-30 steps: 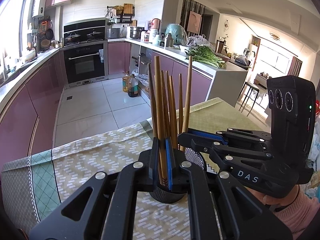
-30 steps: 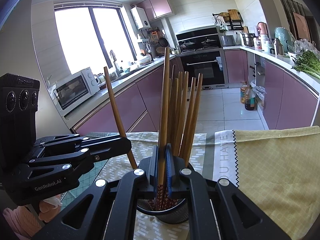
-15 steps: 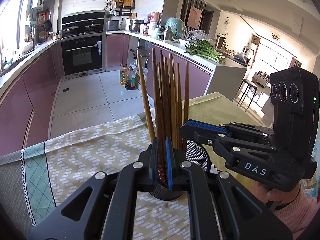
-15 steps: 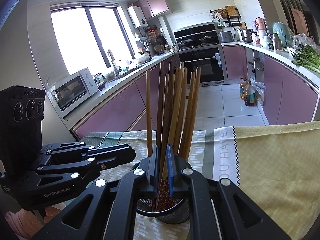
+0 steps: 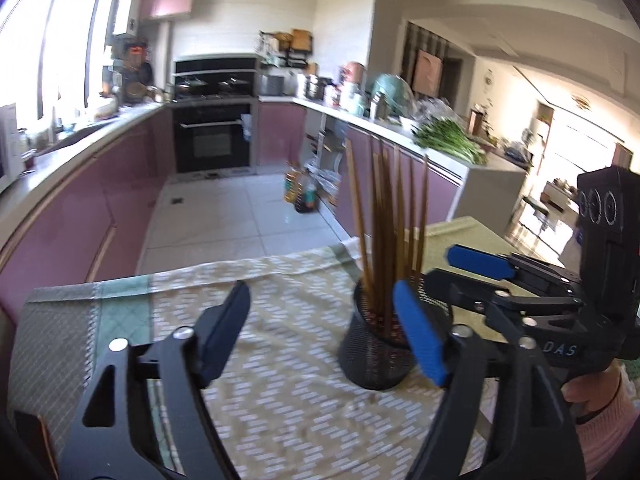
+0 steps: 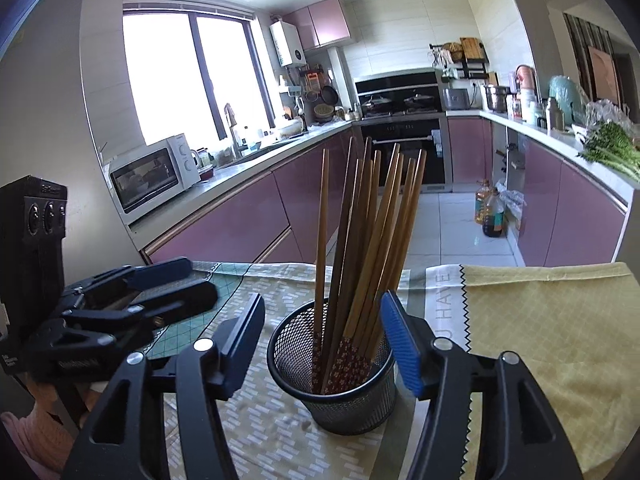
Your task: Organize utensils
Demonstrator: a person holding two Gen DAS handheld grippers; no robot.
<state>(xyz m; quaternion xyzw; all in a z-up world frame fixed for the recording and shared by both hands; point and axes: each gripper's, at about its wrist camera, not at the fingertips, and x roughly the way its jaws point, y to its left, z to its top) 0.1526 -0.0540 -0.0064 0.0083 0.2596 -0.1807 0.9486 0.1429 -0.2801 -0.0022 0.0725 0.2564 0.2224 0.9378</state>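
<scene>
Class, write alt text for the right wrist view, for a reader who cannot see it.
A black mesh holder full of wooden chopsticks stands on a patterned tablecloth, framed by the open right gripper. The left gripper is at the left, with a kitchen behind.

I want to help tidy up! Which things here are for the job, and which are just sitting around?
For the job:
chopsticks, standing in the holder
black mesh holder
left gripper and right gripper, jaws open

Just sitting around:
microwave
oil bottles on the floor
green vegetables
tablecloth
</scene>
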